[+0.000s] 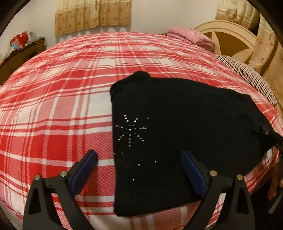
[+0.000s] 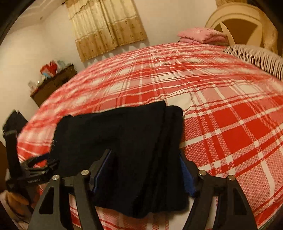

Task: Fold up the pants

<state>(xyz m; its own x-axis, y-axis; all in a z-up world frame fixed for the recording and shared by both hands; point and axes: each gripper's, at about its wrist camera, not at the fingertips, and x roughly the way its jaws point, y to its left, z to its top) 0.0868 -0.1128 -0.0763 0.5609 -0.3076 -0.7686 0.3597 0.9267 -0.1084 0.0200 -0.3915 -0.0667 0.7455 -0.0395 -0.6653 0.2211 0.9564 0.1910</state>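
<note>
Left wrist view takes in a wide bed (image 1: 70, 79) under a red and white plaid cover, filling nearly the whole frame, with a white wall and a tan patterned curtain (image 1: 93, 16) behind it. A cream headboard (image 1: 228, 39) stands at the far right, and a dark cabinet (image 1: 19, 58) with cluttered items sits at the far left. On the cover near the headboard lie a folded pink cloth (image 1: 191, 36) and a striped pillow (image 1: 247, 76).

The black pants (image 1: 176, 123) lie folded flat on the near right part of the bed. In this view the bundle's long axis runs from the near edge away toward the headboard side, with a star of small studs (image 1: 130, 131) on its left part. In the right wrist view the layered folds (image 2: 159, 159) run from near to far.

The left gripper (image 1: 139, 162) is spread wide, one finger over bare cover left of the pants, the other over the black cloth, nothing pinched. The right gripper (image 2: 146, 169) straddles the near end of the folded stack, jaws partly apart; whether its pads press the cloth cannot be told.
</note>
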